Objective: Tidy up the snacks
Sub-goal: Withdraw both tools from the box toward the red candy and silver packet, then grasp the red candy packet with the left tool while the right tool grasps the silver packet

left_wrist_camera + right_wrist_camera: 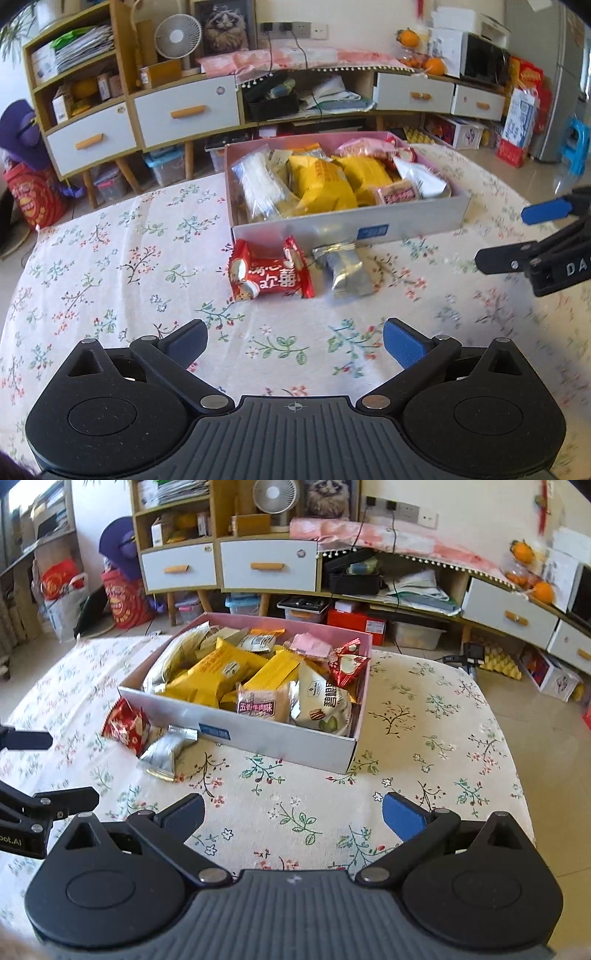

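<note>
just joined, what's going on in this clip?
A person with two handheld grippers is tidying snacks into a box on a flowered tablecloth. The box is already full of packets. A red packet and a silver packet lie outside, in front of it. The left gripper and right gripper are open and empty.

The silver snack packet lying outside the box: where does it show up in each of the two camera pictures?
Left wrist view: the silver packet lies center, just right of the red packet, in front of the box.
Right wrist view: the silver packet is left of center, below and right of the red packet.
Shared landmark: the blue label on the box's front wall.
</note>
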